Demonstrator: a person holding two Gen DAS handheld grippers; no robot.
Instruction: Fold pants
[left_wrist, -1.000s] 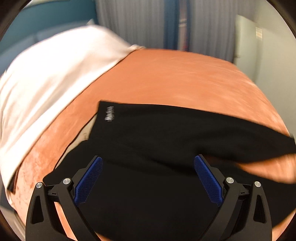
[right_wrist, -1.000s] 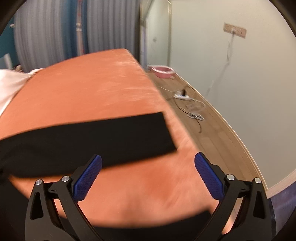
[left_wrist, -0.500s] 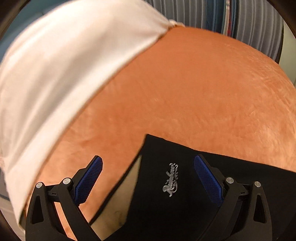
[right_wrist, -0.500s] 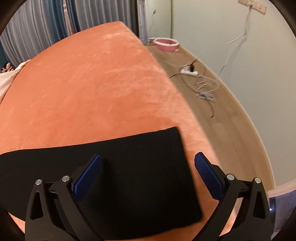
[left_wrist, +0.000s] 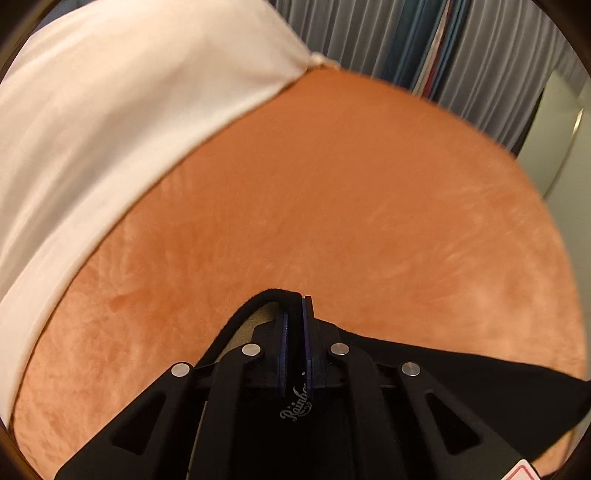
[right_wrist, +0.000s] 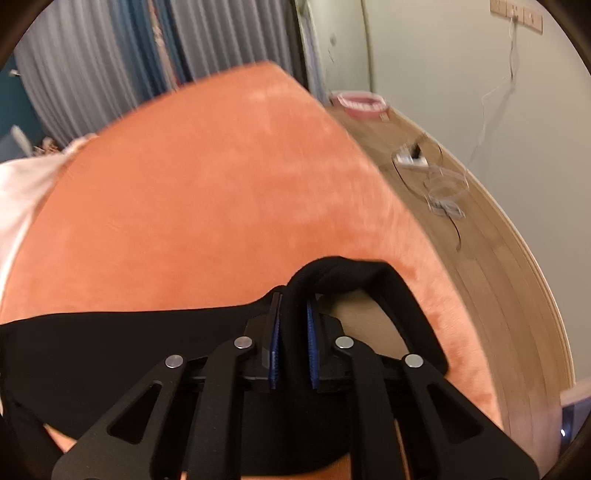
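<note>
Orange bed (right_wrist: 207, 192), grey curtains (right_wrist: 92, 77)

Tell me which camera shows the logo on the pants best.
The left wrist view: the pale script logo sits on the black pants just behind the left gripper. The right wrist view shows only plain black cloth.

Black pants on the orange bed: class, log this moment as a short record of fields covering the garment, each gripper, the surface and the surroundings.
garment: black pants, spread across the bed
left gripper: shut on the pants edge near a white script logo
right gripper: shut on a bunched pants end
surface: orange blanket
bedding: white sheet, far left
floor: pink basin, power strip
</note>
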